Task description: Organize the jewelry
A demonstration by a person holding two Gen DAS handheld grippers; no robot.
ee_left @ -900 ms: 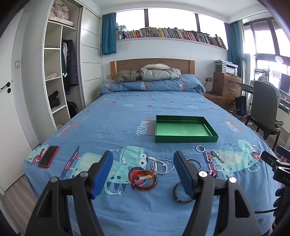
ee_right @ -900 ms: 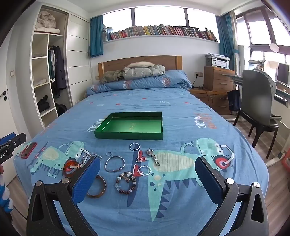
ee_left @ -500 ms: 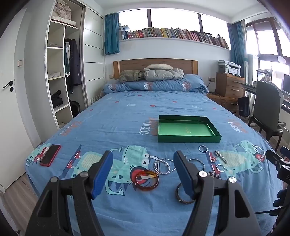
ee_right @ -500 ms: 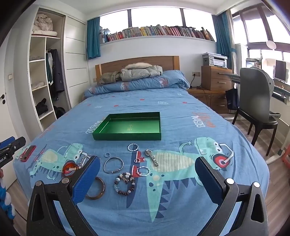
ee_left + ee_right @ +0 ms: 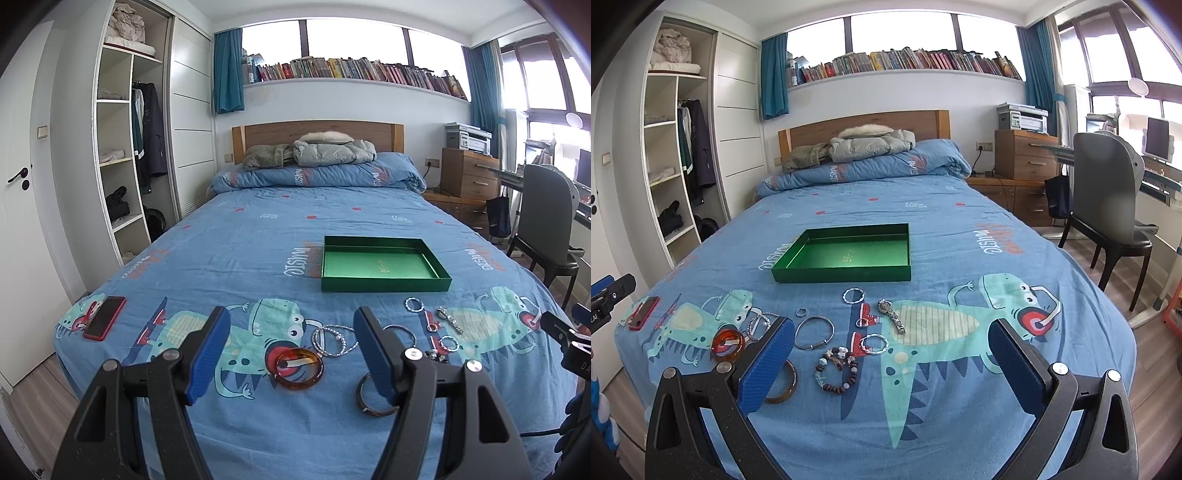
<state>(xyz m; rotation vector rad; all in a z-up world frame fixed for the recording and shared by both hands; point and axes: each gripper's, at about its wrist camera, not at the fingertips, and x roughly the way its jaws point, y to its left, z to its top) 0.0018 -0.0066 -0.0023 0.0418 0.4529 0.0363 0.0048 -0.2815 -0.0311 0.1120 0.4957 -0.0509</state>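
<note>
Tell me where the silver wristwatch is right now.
In the right wrist view the silver wristwatch lies on the blue bedspread, just in front of the green tray, right of the twisted silver ring.

Blue dinosaur-print bed bearing green tray, scattered bracelets, red phone.

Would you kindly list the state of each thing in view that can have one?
Green tray: empty, lidless, flat on the bed.
Amber bangle: flat on the bedspread, outside the tray.
Beaded bracelet: lying loose on the bedspread.
Wristwatch: stretched out flat.
Red phone: screen dark.
Wardrobe: open.
Left gripper: open, empty.
Right gripper: open, empty.
</note>
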